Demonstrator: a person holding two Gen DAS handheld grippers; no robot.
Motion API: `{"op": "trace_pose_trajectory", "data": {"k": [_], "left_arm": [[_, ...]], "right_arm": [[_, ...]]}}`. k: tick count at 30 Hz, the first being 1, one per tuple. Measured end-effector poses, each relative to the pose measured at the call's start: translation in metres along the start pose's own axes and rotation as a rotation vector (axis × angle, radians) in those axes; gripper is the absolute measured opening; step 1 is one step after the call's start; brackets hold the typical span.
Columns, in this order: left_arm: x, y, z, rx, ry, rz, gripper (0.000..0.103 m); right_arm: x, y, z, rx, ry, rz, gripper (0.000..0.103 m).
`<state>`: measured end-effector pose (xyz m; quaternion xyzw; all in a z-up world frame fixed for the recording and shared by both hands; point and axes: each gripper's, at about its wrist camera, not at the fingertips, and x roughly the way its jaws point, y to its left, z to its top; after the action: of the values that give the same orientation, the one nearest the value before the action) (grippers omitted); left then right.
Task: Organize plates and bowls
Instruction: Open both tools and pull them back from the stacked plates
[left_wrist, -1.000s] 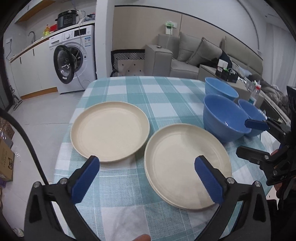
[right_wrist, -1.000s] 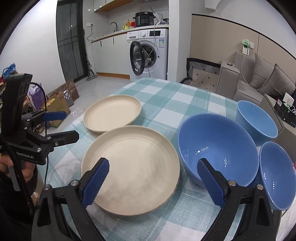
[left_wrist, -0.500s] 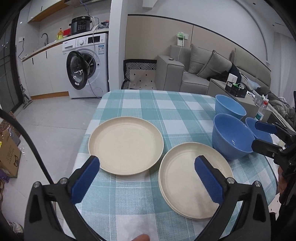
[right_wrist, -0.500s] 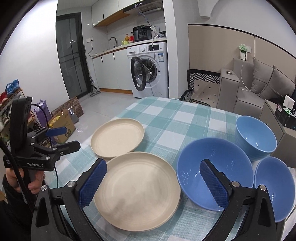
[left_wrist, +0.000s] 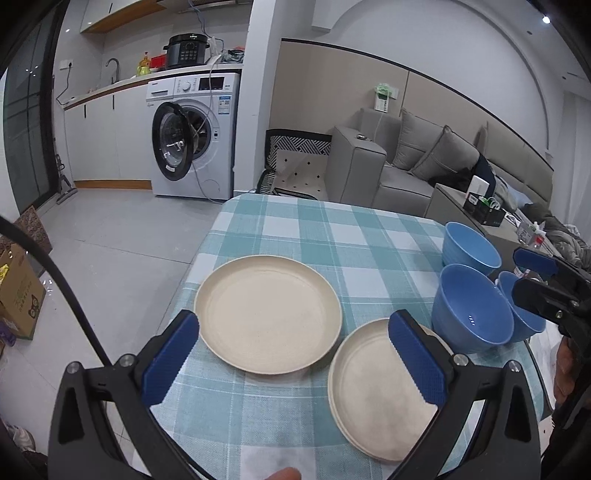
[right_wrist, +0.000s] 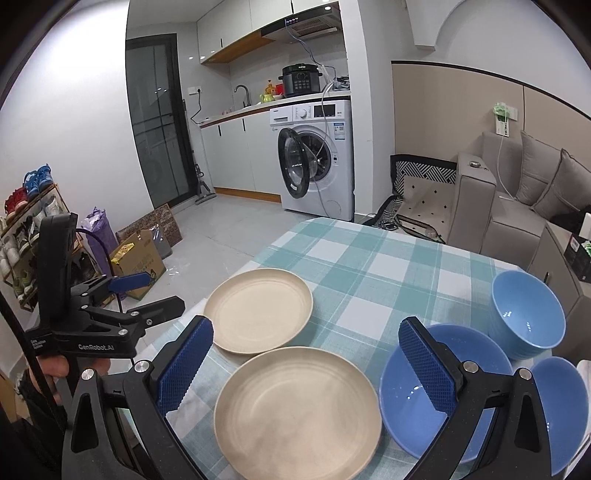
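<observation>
Plates (left_wrist: 267, 314) and blue bowls (right_wrist: 419, 391) sit unstacked on the surface (left_wrist: 332, 236), both hand-held grippers (left_wrist: 291, 360) (right_wrist: 304, 363) wide open, holding nothing.

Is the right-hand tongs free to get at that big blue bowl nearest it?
Probably yes. The right tongs are open and empty, and the big blue bowl sits just beyond its right finger with nothing on it or in the way.

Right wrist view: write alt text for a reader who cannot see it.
Two round cream plates, far and near, and three blue bowls, large, far and right-edge, sit on a teal-and-white checked tablecloth. The open right gripper hovers above them, empty. The left gripper is open at left.
</observation>
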<state>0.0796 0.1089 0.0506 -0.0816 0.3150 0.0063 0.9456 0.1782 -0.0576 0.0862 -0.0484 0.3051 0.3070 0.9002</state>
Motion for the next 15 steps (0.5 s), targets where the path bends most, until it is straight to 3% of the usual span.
{"op": "trace_pose_trajectory", "data": {"k": [8, 15], "left_arm": [[0.024, 0.015, 0.010, -0.039, 0.020, 0.048, 0.103], [0.040, 0.029, 0.010, -0.052, 0.043, 0.082, 0.103]], "right_arm": [[0.026, 0.002, 0.017, 0.035, 0.032, 0.037, 0.102], [0.051, 0.005, 0.027, 0.012, 0.048, 0.004, 0.102]]}}
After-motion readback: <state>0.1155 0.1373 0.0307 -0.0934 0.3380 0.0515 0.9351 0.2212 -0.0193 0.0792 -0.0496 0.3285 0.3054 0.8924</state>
